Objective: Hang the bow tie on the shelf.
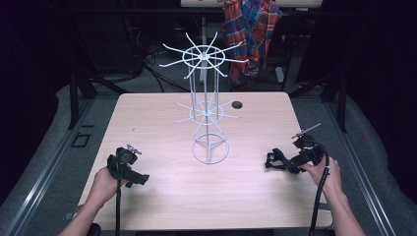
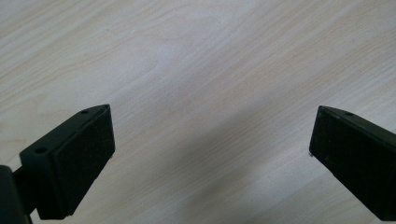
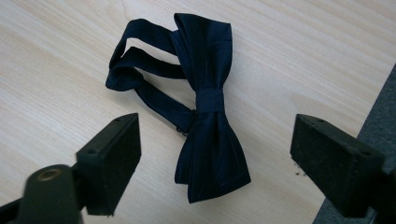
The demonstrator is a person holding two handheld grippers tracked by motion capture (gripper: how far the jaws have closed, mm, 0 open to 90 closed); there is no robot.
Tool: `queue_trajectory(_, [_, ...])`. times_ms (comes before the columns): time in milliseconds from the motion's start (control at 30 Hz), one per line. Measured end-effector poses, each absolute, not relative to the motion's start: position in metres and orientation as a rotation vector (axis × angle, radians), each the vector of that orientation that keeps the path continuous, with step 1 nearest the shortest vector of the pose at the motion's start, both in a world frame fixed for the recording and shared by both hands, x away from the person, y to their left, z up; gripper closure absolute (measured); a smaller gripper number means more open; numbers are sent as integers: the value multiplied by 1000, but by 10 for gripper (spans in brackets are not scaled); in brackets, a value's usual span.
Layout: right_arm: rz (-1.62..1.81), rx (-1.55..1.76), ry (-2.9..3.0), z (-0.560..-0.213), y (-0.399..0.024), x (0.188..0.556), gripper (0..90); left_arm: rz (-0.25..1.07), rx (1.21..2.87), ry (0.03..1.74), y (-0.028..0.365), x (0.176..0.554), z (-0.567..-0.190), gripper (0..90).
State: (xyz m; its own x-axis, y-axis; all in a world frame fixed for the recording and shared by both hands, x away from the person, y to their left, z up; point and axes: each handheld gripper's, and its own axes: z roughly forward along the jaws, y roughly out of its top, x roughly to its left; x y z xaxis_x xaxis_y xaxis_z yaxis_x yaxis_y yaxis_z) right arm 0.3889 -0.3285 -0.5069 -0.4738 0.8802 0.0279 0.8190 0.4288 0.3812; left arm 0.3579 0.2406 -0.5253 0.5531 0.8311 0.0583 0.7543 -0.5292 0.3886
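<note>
A dark navy bow tie with a looped strap lies flat on the wooden table, near its right edge. My right gripper hovers just above it, open, with the bow between the two jaws. In the high view the bow tie sits just left of the right gripper. A white wire display rack with two tiers of spoke hooks stands upright mid-table. My left gripper rests at the front left, open over bare wood, nothing between its fingers.
The light wooden table has a round cable hole behind the rack. A plaid shirt hangs beyond the far edge. Grey floor shows just past the table's right edge, close to the bow tie.
</note>
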Motion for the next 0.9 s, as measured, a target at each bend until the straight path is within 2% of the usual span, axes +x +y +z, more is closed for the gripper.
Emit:
queue_trajectory(67, [524, 1511, 2498, -510, -325, 391, 252, 340, 2473, 1307, 241, 358, -525, 1])
queue_trajectory(133, [503, 1504, 2508, -510, -324, 393, 257, 340, 2473, 1308, 241, 358, -525, 1])
queue_trajectory(267, [482, 1514, 2496, -517, -320, 398, 364, 336, 2477, 1306, 240, 358, -525, 1])
queue_trajectory(767, [373, 1537, 2508, -534, -316, 406, 526, 342, 2478, 1301, 240, 358, -526, 2])
queue_trajectory(833, [372, 1539, 2509, -536, -316, 406, 559, 342, 2479, 1301, 240, 358, -526, 1])
queue_trajectory(867, [357, 1536, 2521, -536, -315, 406, 606, 339, 2480, 1301, 240, 358, -525, 2])
queue_trajectory(900, [357, 1536, 2521, -536, -315, 406, 606, 339, 2480, 1301, 240, 358, -525, 2])
